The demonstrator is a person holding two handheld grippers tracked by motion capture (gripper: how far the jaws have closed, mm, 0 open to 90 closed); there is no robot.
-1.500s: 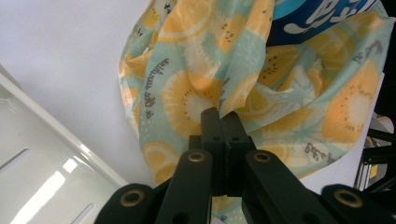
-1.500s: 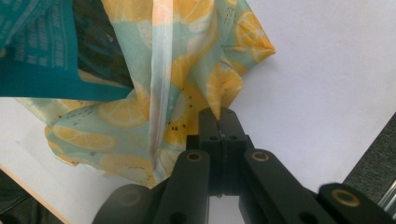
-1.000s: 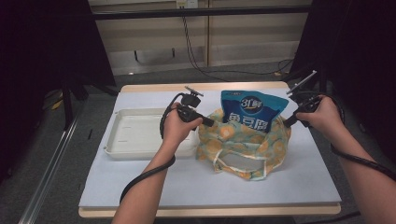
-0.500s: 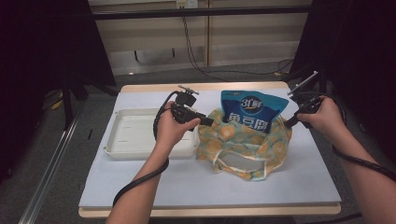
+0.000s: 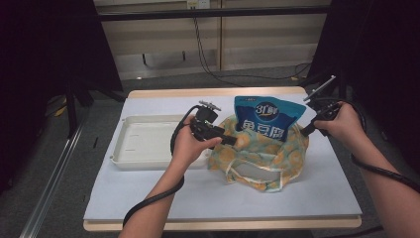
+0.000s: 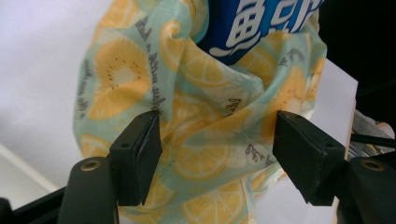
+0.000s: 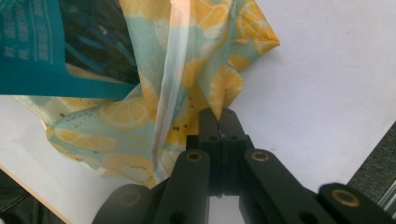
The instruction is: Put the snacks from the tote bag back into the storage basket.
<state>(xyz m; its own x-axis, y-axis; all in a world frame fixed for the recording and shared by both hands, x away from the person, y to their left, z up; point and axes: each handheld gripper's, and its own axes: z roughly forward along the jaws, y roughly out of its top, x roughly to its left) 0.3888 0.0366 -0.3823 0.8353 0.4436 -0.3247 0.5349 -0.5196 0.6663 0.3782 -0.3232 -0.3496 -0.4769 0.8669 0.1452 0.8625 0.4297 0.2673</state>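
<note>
From above I see the lemon-print bag [image 5: 262, 153] mid-table with a blue packet [image 5: 267, 116] standing in it, just beside a bare white tray [image 5: 143, 144]. In the left gripper view, my left gripper [image 6: 215, 140] has just been opening, cloth between its parted jaws, unpinched. In the right gripper view, my right gripper [image 7: 219, 126] is clamped on the bag's edge.
</note>
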